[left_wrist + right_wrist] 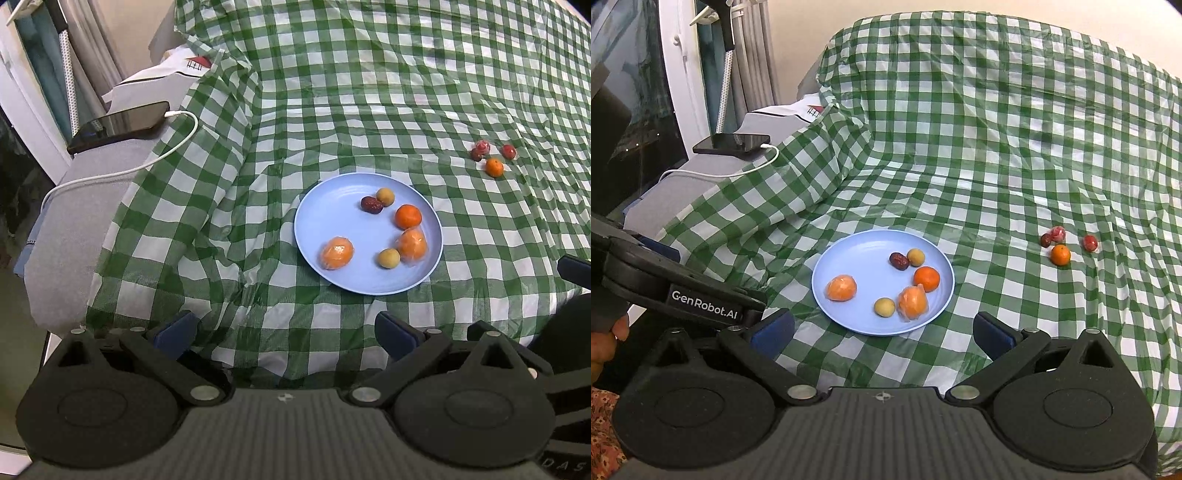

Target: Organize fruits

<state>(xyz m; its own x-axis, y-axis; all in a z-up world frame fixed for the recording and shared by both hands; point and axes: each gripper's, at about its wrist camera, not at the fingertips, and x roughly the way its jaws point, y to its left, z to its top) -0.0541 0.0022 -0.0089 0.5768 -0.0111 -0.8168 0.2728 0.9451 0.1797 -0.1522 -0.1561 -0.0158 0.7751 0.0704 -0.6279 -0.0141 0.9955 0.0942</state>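
A light blue plate [325, 206] [857, 254] lies on the green checked cloth. It holds two wrapped oranges [337, 253] [841, 288], a bare orange [408, 216] [926, 278], two small yellow fruits [388, 258] [884, 307] and a dark red date [371, 205] [899, 261]. To the right on the cloth lie a small orange [494, 167] [1060, 255] and several small red fruits [508, 151] [1090, 242]. My left gripper [286, 332] is open and empty, short of the plate. My right gripper [882, 334] is open and empty at the plate's near edge.
A black phone [118, 125] [731, 143] with a white charging cable [122, 171] lies on a grey surface at the left. The left gripper's body [676, 288] shows at the left of the right wrist view. The cloth is wrinkled.
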